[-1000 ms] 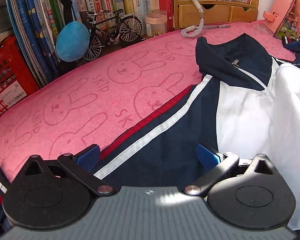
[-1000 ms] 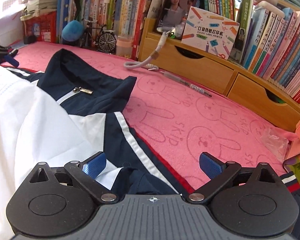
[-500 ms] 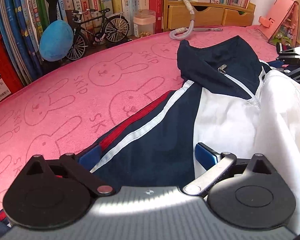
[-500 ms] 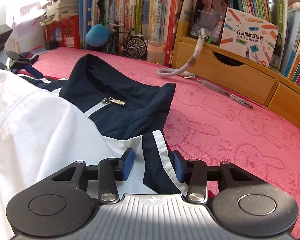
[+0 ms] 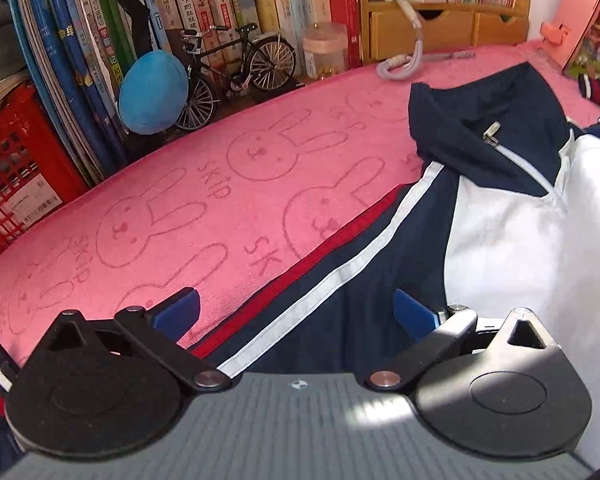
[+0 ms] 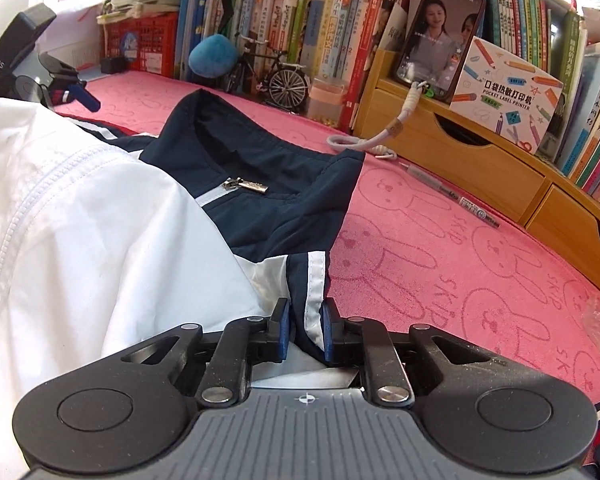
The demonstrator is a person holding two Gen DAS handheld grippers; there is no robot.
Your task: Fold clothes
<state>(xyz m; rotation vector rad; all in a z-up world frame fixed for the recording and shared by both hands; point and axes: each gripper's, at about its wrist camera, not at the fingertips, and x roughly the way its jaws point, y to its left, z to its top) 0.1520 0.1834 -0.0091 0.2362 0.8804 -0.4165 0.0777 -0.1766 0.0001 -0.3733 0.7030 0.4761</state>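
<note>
A navy and white zip jacket [image 5: 496, 216] with red and white stripes lies on the pink bunny-print cloth [image 5: 204, 208]. My left gripper [image 5: 296, 312] stands open over the jacket's navy sleeve, its blue pads [image 5: 412, 312] apart on either side of the white stripe. In the right wrist view the jacket [image 6: 100, 240] fills the left side, collar and zip pull up. My right gripper [image 6: 303, 326] is shut on a navy fold with a white stripe at the jacket's shoulder. The left gripper [image 6: 76, 94] shows far off at the upper left.
Books [image 6: 324, 32] line the back, with a model bicycle [image 5: 236, 68], a blue plush ball [image 5: 152, 92] and a red crate [image 5: 8, 168]. A wooden drawer unit [image 6: 480, 160] holds a phone [image 6: 436, 40]. A pen [image 6: 452, 196] and a coiled cable [image 6: 360, 144] lie on the cloth.
My right gripper has closed from wide open onto the striped navy fold. The left gripper stays open and has shifted slightly over the sleeve.
</note>
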